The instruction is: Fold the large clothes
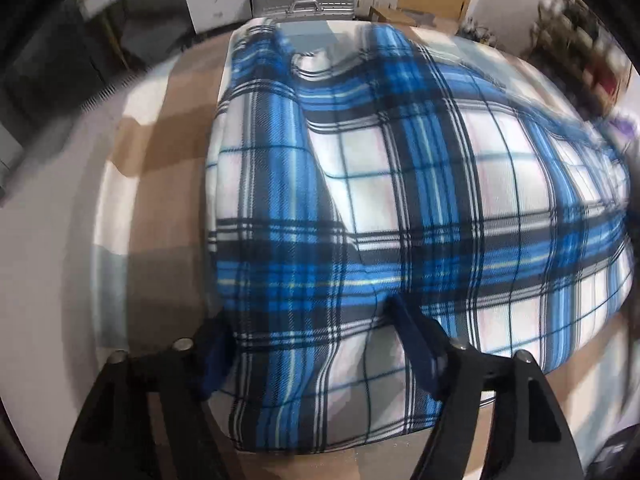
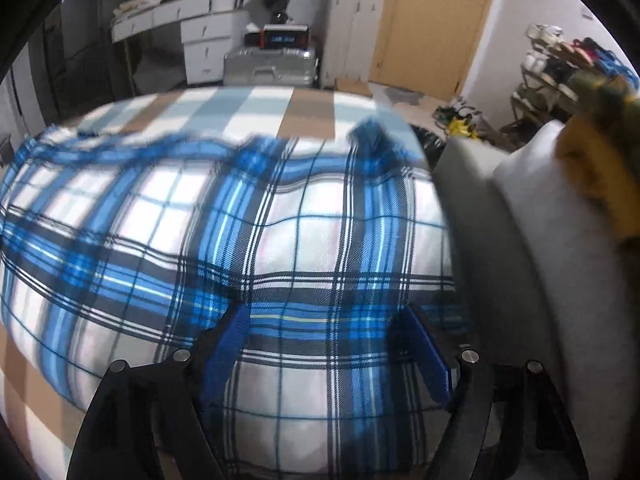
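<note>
A large blue, white and black plaid garment (image 1: 400, 200) lies spread over a bed with a beige, white and pale-blue checked cover (image 1: 160, 200). My left gripper (image 1: 310, 336) is low over the garment's near left part. Its jaws stand apart, plaid cloth bulges between the blue fingers (image 1: 408, 328), and no pinch shows. In the right wrist view the same garment (image 2: 240, 232) fills the middle. My right gripper (image 2: 326, 320) hangs open over its near right part, with cloth lying flat between the fingers (image 2: 420, 332). The garment's far edge is blurred.
A grey cushion (image 2: 520, 260) with a yellow-green soft toy (image 2: 600, 152) sits right of the garment. Beyond the bed stand a silver suitcase (image 2: 268, 64), white drawers (image 2: 208, 40), a wooden door (image 2: 432, 20) and a cluttered rack (image 2: 560, 64). Bare bed cover (image 2: 308, 112) lies beyond the garment.
</note>
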Demonstrator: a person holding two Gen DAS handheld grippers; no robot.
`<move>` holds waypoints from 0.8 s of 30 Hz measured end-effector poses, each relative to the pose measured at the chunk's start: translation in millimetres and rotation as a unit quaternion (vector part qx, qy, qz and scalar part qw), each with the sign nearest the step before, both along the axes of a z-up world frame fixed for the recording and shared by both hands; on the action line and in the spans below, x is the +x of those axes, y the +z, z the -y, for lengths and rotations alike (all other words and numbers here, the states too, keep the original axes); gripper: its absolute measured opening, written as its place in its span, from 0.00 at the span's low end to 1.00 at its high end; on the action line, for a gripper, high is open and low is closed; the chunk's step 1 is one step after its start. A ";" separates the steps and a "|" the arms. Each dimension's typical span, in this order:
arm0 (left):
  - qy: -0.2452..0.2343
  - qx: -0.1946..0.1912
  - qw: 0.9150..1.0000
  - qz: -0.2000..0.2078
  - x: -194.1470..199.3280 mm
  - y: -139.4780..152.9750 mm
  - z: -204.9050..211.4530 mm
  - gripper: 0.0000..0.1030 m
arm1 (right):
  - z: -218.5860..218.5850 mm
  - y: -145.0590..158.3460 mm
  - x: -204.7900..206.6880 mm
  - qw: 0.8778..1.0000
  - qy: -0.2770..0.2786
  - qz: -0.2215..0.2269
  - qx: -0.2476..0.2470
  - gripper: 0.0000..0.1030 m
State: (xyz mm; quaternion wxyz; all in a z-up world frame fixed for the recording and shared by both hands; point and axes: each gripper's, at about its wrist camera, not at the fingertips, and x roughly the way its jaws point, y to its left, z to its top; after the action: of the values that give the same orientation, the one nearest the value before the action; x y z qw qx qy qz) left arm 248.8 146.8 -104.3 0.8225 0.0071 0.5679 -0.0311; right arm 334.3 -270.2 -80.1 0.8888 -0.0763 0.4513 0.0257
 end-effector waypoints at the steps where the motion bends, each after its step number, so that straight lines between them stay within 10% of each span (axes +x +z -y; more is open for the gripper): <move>1: -0.001 -0.007 1.000 -0.001 -2.2 2.6 2.7 0.34 | 3.5 -0.5 2.1 1.000 -0.004 -0.006 0.013 0.75; 4: -0.009 0.007 1.000 0.004 -11.3 6.6 10.4 0.16 | 10.2 -0.5 2.5 0.999 -0.002 -0.024 0.042 0.73; 18: -0.028 -0.010 1.000 0.002 -108.8 2.7 -7.4 0.13 | -1.5 9.2 -119.2 0.989 0.120 -0.068 0.054 0.35; 24: 0.040 0.027 0.997 0.067 -134.1 57.2 -13.2 0.13 | -4.0 68.7 -140.9 0.989 0.124 0.033 0.070 0.34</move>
State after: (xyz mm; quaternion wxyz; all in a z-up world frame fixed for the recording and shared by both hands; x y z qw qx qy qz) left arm 114.7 160.0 -47.1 0.8586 0.0084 0.5122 0.0178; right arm 193.4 -266.1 -11.4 0.8963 -0.0698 0.4056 0.1652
